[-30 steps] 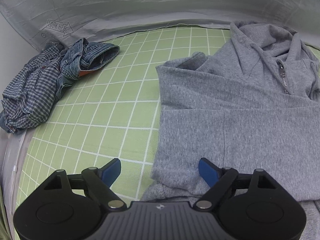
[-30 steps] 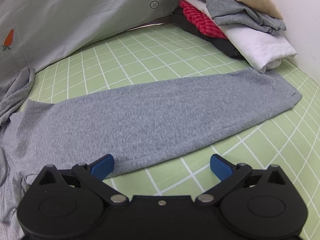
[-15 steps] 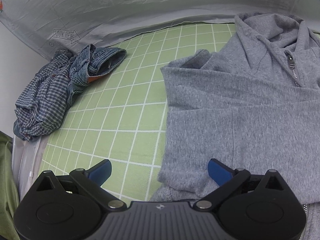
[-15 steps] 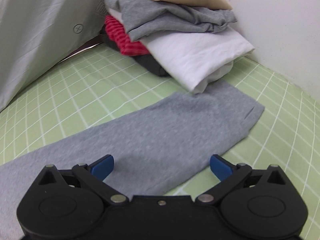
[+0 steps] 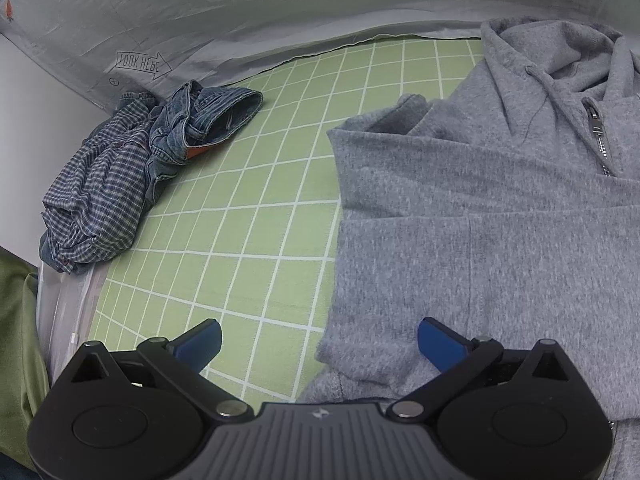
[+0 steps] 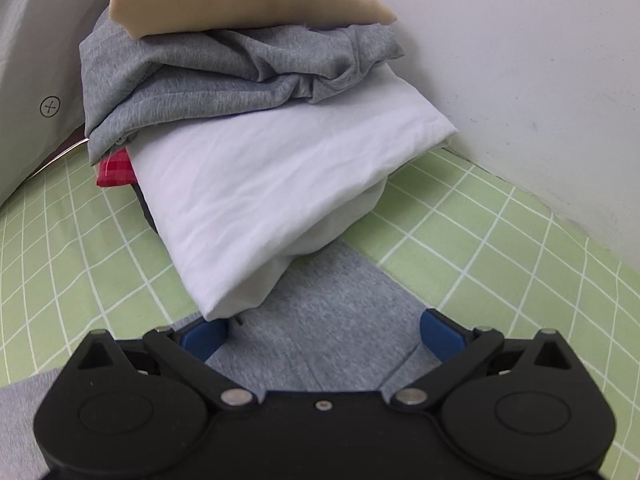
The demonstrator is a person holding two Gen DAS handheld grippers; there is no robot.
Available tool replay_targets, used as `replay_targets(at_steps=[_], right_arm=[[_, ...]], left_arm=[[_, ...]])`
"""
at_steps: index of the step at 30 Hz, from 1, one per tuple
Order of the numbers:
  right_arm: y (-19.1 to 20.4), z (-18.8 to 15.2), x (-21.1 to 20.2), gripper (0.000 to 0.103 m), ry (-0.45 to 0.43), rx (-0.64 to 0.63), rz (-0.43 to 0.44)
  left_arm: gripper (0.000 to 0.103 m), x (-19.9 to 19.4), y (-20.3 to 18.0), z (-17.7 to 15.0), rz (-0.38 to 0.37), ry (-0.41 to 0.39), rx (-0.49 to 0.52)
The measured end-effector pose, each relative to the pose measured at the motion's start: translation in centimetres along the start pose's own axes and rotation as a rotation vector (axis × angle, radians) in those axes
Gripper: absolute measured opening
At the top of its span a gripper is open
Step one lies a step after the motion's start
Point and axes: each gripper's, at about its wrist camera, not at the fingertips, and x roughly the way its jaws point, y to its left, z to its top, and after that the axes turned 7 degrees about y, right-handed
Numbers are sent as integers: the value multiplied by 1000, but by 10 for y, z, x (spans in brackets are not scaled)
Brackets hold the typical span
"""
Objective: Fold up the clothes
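Observation:
A grey zip hoodie (image 5: 500,220) lies flat on the green grid sheet (image 5: 248,208), one sleeve folded across its chest. My left gripper (image 5: 320,340) is open over the hoodie's lower left corner, its right finger above the cloth. The hoodie's other sleeve (image 6: 320,320) stretches to the far side. My right gripper (image 6: 324,332) is open, both fingers straddling the sleeve's cuff end, close to it.
A stack of folded clothes (image 6: 256,152), white, grey, red and beige, stands just beyond the cuff, against a white wall (image 6: 520,60). A crumpled plaid shirt (image 5: 96,184) and jeans (image 5: 200,116) lie at the far left. A grey bedsheet (image 5: 240,12) hangs behind.
My right gripper has travelled along the sleeve to its cuff, right up to the folded stack. My left gripper has drifted slightly left and stayed open.

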Motion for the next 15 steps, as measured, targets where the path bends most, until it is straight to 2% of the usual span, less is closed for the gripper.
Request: replay_targets(at_steps=[8, 12, 13, 14, 15], right_arm=[[-2, -8, 1, 103, -31, -62, 34], [-2, -3, 0, 101, 13, -72, 47], [-1, -3, -2, 95, 17, -79, 52], [0, -4, -5, 83, 16, -89, 63], [2, -5, -8, 76, 15, -98, 76]], left_arm=[[103, -2, -4, 0, 27, 3, -9], [103, -1, -3, 1, 22, 5, -11], [103, -1, -2, 1, 18, 6, -14], [103, -1, -1, 1, 11, 8, -21], [103, 0, 1, 1, 3, 11, -28]])
